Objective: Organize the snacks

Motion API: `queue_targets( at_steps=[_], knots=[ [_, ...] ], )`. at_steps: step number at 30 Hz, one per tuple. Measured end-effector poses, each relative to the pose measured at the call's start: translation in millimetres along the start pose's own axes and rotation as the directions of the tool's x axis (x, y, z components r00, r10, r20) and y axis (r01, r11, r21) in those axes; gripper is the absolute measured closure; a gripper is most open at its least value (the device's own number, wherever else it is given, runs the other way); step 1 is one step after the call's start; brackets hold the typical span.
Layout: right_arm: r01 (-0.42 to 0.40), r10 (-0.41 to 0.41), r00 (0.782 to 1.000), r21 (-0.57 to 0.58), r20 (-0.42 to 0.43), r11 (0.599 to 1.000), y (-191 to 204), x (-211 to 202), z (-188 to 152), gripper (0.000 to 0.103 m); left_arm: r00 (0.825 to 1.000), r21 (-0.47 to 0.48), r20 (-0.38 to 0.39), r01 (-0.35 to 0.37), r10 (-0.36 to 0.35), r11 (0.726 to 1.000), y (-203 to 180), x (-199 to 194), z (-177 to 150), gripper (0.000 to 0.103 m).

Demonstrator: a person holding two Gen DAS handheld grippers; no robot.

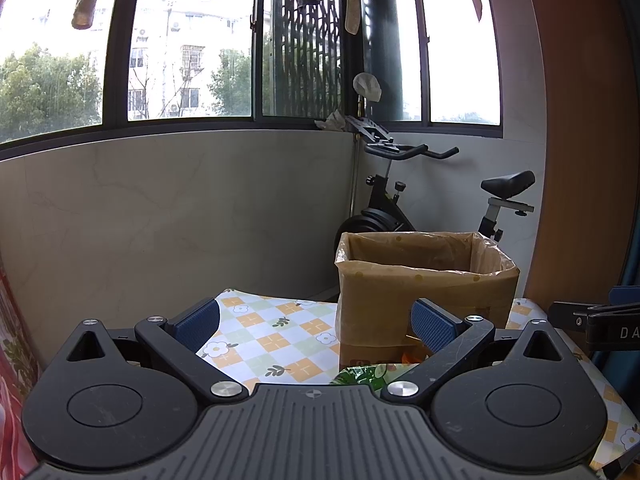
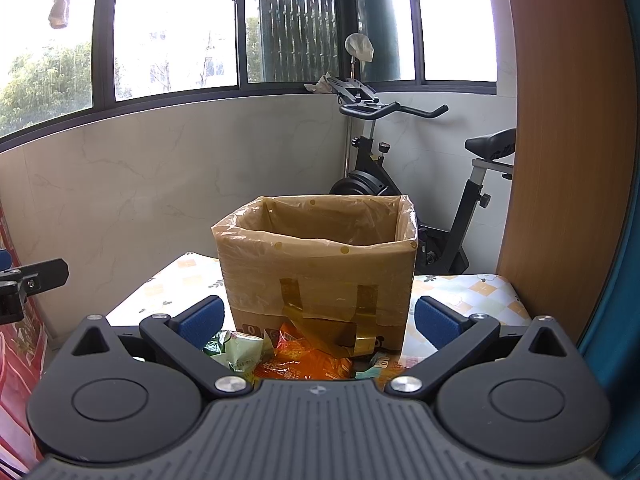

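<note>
A cardboard box (image 2: 316,276) lined with a clear plastic bag stands on the table with a flowered checked cloth (image 1: 264,332); it also shows in the left wrist view (image 1: 424,280). Snack packets lie in front of it: a green one (image 2: 236,350), an orange one (image 2: 308,360) and a small teal one (image 2: 380,362). A green packet's edge (image 1: 362,374) shows in the left wrist view. My left gripper (image 1: 316,322) is open and empty, left of the box. My right gripper (image 2: 318,320) is open and empty, above the packets.
An exercise bike (image 2: 432,184) stands behind the table in the corner under the windows. A wooden panel (image 2: 568,160) rises at the right. Red patterned fabric (image 1: 12,360) lies at the left edge. The other gripper shows at each view's edge (image 1: 600,326).
</note>
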State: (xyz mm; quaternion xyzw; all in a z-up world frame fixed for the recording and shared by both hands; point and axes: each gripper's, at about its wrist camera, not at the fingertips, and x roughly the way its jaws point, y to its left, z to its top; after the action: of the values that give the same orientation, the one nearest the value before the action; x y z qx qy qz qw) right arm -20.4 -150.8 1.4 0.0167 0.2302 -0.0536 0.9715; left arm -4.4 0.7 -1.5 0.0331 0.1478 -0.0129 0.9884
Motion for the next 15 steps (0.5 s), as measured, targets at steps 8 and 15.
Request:
queue_targets(
  at_steps=[8, 15],
  knots=[
    [0.002, -0.002, 1.0, -0.001, -0.004, 1.0, -0.6, 2.1, -1.0, 0.0, 1.0, -0.003, -0.003, 0.001, -0.001, 1.0, -0.8, 1.3, -0.9, 0.0],
    [-0.002, 0.002, 1.0, -0.004, -0.009, 1.0, 0.6, 3.8, -3.5, 0.0, 1.0, -0.024, -0.026, -0.002, 0.002, 1.0, 3.6, 6.3, -3.0, 0.0]
  ],
)
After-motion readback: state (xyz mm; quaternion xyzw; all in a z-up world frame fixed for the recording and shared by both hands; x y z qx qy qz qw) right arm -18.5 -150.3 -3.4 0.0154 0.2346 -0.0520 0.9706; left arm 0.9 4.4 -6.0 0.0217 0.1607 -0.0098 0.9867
